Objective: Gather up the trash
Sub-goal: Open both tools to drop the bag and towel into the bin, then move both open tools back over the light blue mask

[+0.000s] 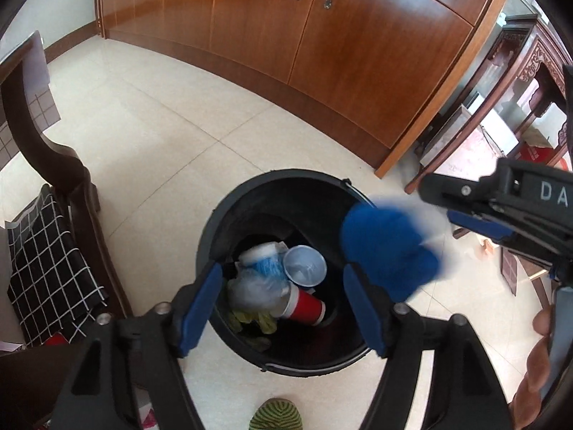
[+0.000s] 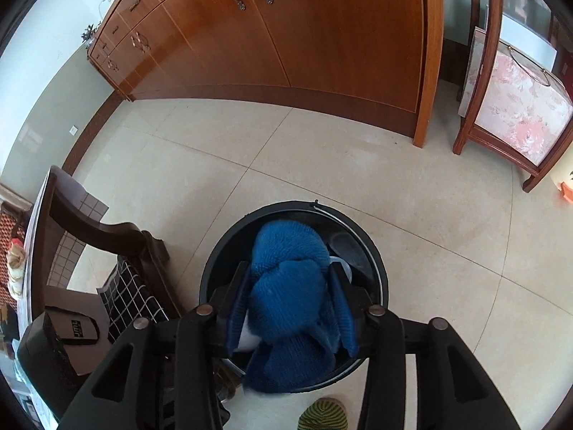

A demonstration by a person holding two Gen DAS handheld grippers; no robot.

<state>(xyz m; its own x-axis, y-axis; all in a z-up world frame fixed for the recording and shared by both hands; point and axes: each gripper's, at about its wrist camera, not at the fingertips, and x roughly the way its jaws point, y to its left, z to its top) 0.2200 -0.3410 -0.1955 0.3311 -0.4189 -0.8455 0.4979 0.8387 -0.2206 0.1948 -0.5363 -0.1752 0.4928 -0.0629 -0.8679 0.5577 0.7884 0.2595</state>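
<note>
floor (image 2: pixel 322 150): beige tile | standing on it: black trash bin (image 2: pixel 376 265) (round), wooden cabinet (image 2: pixel 322 36)

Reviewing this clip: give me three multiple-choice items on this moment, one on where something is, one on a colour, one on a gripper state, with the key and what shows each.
1. Where is the blue knitted cloth?
A. Lying on the floor tiles
B. Between the right gripper fingers, above the black bin
C. On the chair

2. What colour is the cup lying on its side in the bin?
A. Red
B. Yellow
C. Black

3. How is the left gripper?
A. Shut on a cup
B. Shut on the cloth
C. Open, holding nothing

Key: 1 B, the right wrist view shows the cloth clamped between the blue pads over the bin. 2 A, its body is red. 3 C, its fingers stand apart with only the bin's contents showing between them.
</note>
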